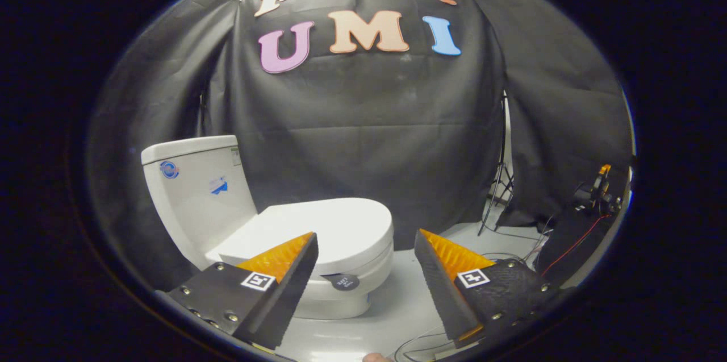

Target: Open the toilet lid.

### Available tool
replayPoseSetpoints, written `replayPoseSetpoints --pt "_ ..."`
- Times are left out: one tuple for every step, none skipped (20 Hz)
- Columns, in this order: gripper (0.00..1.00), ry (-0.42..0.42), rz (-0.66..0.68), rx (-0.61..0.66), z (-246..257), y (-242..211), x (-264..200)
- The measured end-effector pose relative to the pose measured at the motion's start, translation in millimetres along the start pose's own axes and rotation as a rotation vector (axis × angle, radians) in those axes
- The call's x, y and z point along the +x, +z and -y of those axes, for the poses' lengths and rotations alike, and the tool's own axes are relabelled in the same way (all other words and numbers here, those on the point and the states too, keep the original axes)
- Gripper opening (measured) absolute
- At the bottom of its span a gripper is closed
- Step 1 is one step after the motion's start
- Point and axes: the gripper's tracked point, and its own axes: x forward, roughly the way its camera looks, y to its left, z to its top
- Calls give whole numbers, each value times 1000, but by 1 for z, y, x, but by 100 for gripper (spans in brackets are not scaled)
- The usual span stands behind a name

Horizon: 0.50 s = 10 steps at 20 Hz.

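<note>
A white toilet stands ahead and to the left of my fingers, its tank (193, 191) against the black cloth wall. Its white lid (329, 228) lies flat and closed over the bowl (352, 288), with a small dark round tag (343, 281) at the front rim under the lid. My gripper (366, 240) is open, its two fingers spread wide with nothing between them. The left fingertip (309, 240) overlaps the front part of the lid in the view; whether it touches I cannot tell. The right fingertip (420, 237) hangs beyond the bowl's right side.
Pale floor (397, 305) spreads right of the toilet. A light-stand tripod (500, 180) and loose cables (511, 248) stand at the right by the cloth wall. A black-draped object with a small orange device (599, 180) and red wire sits far right.
</note>
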Motion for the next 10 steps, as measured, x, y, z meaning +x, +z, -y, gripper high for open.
replayPoseSetpoints --pt "100 -1 -20 10 -1 -7 6" --pt "100 1 -37 23 -2 -12 11" --pt "100 3 -63 49 -2 -19 17" --pt "100 5 -97 85 -3 -28 24" --pt "100 14 -142 130 -7 -39 30" --pt "100 21 -194 174 -9 -52 36" --pt "100 23 -238 220 -9 -63 41" --pt "100 18 -272 261 -8 -73 46" --pt "100 1 -305 302 -6 -82 50" --pt "100 -8 -330 350 -4 -90 55"
